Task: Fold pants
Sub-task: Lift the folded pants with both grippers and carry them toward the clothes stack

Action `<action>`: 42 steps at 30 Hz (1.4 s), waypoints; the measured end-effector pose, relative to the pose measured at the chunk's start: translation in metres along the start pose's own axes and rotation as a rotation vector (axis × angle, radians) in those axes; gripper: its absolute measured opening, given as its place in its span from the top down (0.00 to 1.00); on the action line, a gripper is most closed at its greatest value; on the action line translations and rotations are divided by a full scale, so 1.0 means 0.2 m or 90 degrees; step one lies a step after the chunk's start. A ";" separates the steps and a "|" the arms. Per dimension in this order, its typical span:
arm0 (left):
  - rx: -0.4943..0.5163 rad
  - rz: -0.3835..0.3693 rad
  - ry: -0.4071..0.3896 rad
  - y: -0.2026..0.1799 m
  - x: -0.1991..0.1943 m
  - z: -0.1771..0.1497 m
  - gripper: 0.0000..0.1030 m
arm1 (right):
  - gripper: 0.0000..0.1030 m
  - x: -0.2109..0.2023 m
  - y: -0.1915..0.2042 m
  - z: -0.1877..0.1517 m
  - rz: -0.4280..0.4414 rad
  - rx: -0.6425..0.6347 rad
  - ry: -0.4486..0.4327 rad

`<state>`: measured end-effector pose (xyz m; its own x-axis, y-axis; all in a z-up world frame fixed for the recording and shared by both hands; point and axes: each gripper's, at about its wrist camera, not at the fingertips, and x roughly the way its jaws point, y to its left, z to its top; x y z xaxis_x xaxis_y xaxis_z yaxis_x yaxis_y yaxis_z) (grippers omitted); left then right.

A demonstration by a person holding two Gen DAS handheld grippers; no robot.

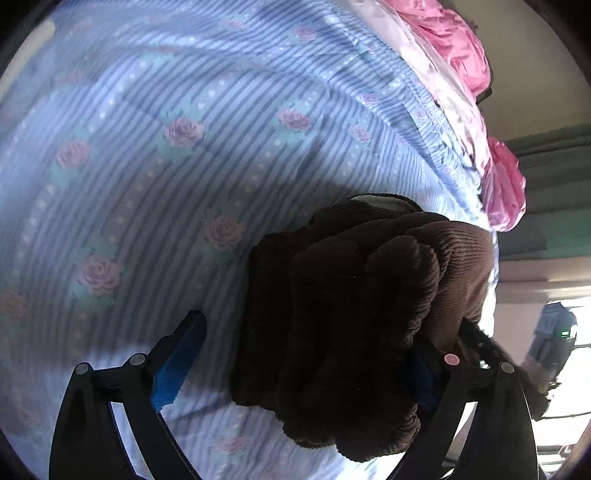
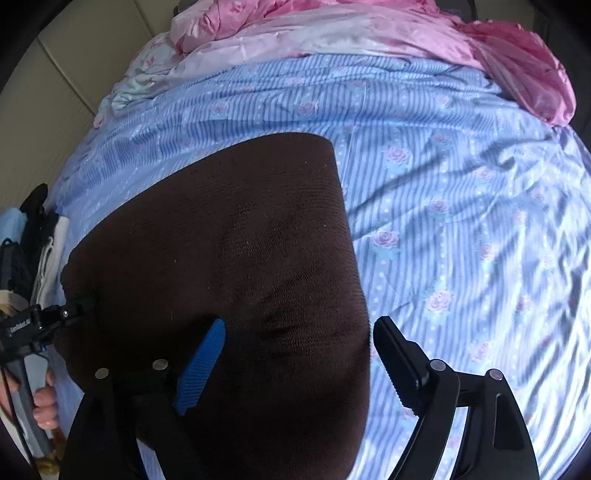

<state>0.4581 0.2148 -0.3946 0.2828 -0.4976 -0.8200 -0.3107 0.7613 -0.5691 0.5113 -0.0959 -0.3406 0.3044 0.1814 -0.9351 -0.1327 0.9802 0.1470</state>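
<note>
A bed covered by a blue striped sheet (image 2: 461, 206) with a rose print fills both views, and pink satin bedding (image 2: 388, 33) is bunched along the top of the right wrist frame. The dark brown corduroy pants (image 2: 236, 266) are spread across the centre and lower left of that frame. The right gripper (image 2: 299, 343) is held wide above them, gripping nothing. In the left wrist view, the left gripper (image 1: 325, 347) is spread wide, a bunched fold of pants (image 1: 354, 314) lying between its fingers. Assorted clutter (image 2: 33, 236) is seen at the left edge.
</note>
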 end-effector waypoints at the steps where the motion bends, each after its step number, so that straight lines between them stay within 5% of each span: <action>1: -0.014 -0.017 0.002 0.01 0.02 0.00 0.05 | 0.17 0.02 -0.01 0.00 0.004 0.006 0.003; 7: -0.062 -0.060 -0.013 0.02 0.09 -0.02 0.04 | 0.13 0.16 -0.10 -0.01 0.061 0.097 0.026; 11: -0.101 -0.080 -0.015 0.00 0.10 -0.03 0.15 | 0.13 0.20 -0.13 -0.02 0.091 0.146 0.034; 18: -0.099 -0.042 -0.038 -0.12 -0.03 -0.06 0.42 | 0.57 0.06 -0.10 -0.02 0.123 0.127 0.026; 25: -0.085 -0.068 -0.101 -0.30 -0.29 -0.21 0.45 | 0.64 -0.31 -0.06 -0.06 0.133 0.114 -0.048; 35: -0.021 -0.081 -0.254 -0.63 -0.94 -0.64 0.45 | 0.64 -1.00 0.05 -0.21 0.161 0.015 -0.164; 42: 0.005 -0.089 -0.348 -0.68 -1.33 -0.92 0.45 | 0.64 -1.39 0.16 -0.30 0.206 -0.042 -0.242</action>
<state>0.2586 0.1672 -0.1093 0.7504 -0.3084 -0.5846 -0.2296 0.7078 -0.6681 0.3662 -0.1199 -0.0953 0.5582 0.5037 -0.6593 -0.3333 0.8638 0.3777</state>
